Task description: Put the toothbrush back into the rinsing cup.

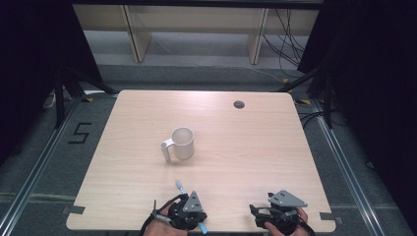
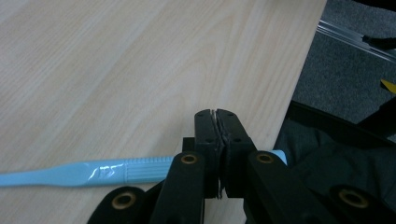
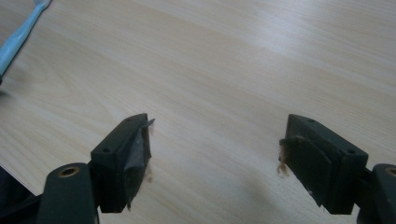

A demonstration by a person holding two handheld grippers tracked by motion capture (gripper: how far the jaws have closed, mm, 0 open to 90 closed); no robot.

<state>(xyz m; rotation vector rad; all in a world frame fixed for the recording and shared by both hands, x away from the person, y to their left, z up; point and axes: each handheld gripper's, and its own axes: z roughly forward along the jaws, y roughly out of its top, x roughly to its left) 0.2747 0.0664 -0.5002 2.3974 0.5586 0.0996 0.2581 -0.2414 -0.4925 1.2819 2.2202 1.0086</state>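
A light blue toothbrush [image 2: 93, 171] lies crosswise in my left gripper [image 2: 217, 116], whose black jaws are shut on its handle. In the high view that left gripper [image 1: 189, 215] is near the table's front edge, and the toothbrush [image 1: 180, 186] sticks out toward the far left. My right gripper [image 3: 215, 144] stands open over bare wood with nothing between its jaws; the toothbrush [image 3: 18, 35] shows at that view's upper left. In the high view the right gripper [image 1: 276, 212] sits at the front right. A white mug [image 1: 182, 143] stands upright mid-table, its handle to the left.
The light wood table [image 1: 255, 147] has a round cable hole [image 1: 239, 104] near its far edge. Dark floor with metal rails surrounds it, and black curtains hang at both sides. Cables lie on the floor at the far right.
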